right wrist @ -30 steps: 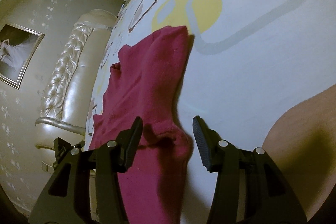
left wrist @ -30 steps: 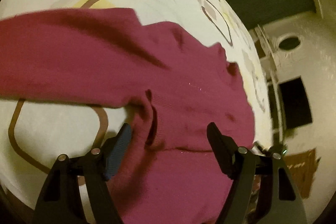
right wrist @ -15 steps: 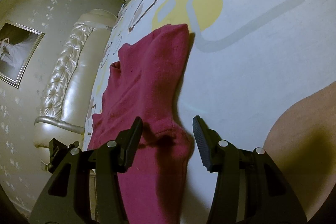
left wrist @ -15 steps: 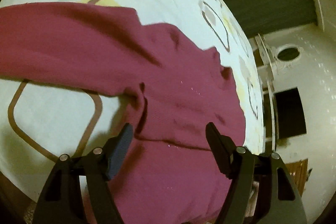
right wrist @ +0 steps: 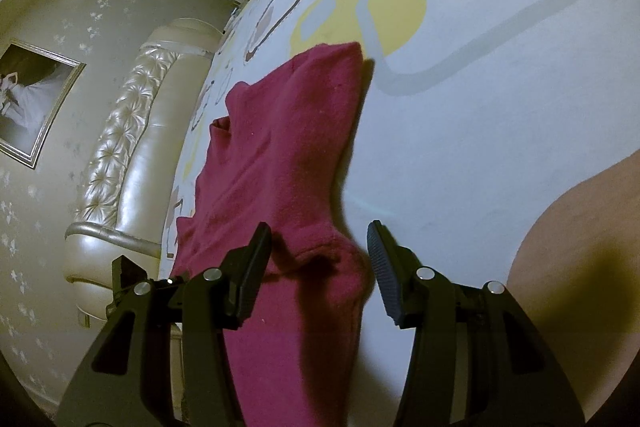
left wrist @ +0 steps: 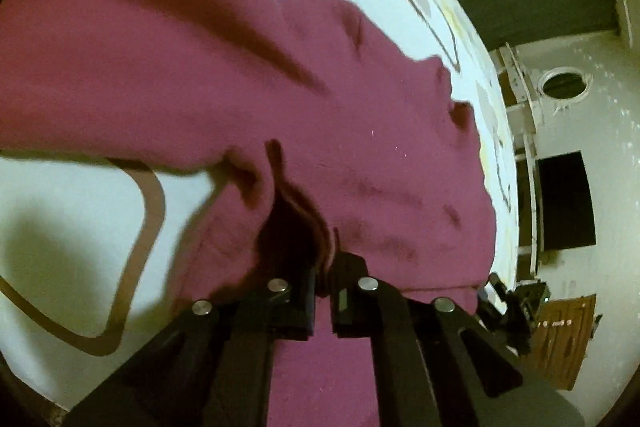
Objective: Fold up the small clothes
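Observation:
A dark red sweater (left wrist: 360, 107) lies spread on a patterned white bed sheet (left wrist: 80, 207), one sleeve stretching to the left. My left gripper (left wrist: 324, 275) is shut on a pinched-up fold of the sweater near where the sleeve meets the body. In the right wrist view the sweater (right wrist: 280, 147) runs away from me as a long strip. My right gripper (right wrist: 318, 251) stands open low over its near end. A bunched edge of the fabric lies between the fingers, and neither pad presses on it.
The sheet (right wrist: 480, 107) stretches wide to the right of the sweater, with a tan patch (right wrist: 580, 247) at the near right. A tufted cream headboard (right wrist: 120, 167) and a framed picture (right wrist: 32, 107) are at the left. White furniture (left wrist: 560, 187) stands beyond the bed edge.
My left gripper has dropped onto the sweater and closed, pinching up a fold that lay flat between its open fingers before. The right gripper has not moved.

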### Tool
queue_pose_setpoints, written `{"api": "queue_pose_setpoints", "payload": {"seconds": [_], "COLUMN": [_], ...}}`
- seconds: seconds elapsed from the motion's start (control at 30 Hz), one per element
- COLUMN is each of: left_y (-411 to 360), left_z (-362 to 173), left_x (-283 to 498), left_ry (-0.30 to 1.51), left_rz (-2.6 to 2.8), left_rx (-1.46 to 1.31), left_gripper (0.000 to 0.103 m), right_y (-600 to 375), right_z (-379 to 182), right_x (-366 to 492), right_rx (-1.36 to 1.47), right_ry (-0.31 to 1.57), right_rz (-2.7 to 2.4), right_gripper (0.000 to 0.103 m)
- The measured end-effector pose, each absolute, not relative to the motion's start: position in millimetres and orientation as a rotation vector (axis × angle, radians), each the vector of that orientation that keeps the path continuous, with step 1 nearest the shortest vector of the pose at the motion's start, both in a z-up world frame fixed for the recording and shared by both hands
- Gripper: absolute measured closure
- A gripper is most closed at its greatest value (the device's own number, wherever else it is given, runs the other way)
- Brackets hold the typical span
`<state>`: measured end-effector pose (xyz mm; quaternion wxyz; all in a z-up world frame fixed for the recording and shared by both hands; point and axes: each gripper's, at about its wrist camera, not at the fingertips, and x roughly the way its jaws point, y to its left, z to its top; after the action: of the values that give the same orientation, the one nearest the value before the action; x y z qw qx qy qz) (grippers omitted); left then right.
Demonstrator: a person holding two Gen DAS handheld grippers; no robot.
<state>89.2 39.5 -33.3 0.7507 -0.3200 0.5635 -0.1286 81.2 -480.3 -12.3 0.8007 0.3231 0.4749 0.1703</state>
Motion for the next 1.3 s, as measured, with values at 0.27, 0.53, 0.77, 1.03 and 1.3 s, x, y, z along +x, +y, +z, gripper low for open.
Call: {"api": "queue_pose_setpoints", "payload": {"seconds": [0.27, 0.53, 0.77, 1.03, 1.3], "left_y": [39, 37, 41, 39, 38], "left_z": [-22, -33, -37, -37, -38], "left_x": [70, 70, 69, 69, 68], "left_ry": [1.195, 1.211, 1.213, 1.221, 1.218], "left_rz": [-0.254, -0.252, -0.277, -0.274, -0.284], "left_rx": [-0.628, -0.606, -0.598, -0.581, -0.577], "left_gripper": [0.099, 0.099, 0.099, 0.099, 0.099], "right_y": [-479, -461, -477, -499, -472], "right_z": [-10, -15, -14, 0, -14], "right_x": [82, 87, 83, 144, 192], "right_rx": [0.702, 0.558, 0.654, 0.800, 0.612], "right_ry": [1.021, 1.104, 1.063, 0.964, 1.032], "right_rz": [0.373, 0.347, 0.351, 0.293, 0.167], "right_gripper": [0.053, 0.092, 0.081, 0.062, 0.098]}}
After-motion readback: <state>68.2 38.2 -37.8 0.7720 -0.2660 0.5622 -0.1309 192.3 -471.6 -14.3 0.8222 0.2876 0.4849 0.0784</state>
